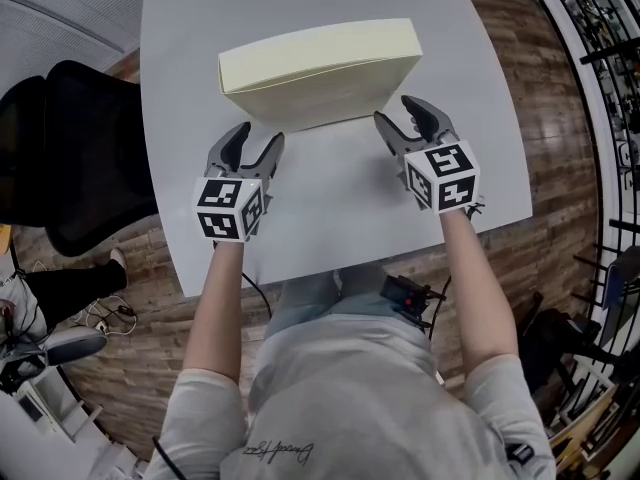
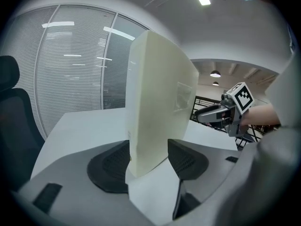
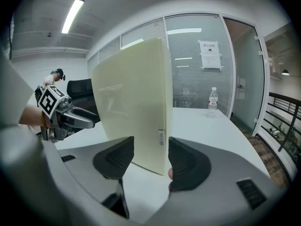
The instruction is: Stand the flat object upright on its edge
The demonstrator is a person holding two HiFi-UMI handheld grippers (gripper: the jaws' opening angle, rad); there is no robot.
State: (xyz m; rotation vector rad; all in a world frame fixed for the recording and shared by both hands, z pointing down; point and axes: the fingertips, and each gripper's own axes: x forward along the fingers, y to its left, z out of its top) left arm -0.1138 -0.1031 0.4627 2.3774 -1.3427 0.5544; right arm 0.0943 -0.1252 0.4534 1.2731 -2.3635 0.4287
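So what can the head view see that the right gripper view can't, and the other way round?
Only the head view: the person's torso and the marker cube on the right gripper. Only the right gripper view: a water bottle farther along the table, and a paper notice on the glass wall. Both: the cream box, that table and the left gripper.

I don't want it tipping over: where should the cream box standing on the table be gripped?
Take the box by its two short ends, the left gripper and right gripper each straddling its thickness from the person's side. It stands on a narrow long edge. Its broad faces look too wide for the jaws, and two end grips should steady it.
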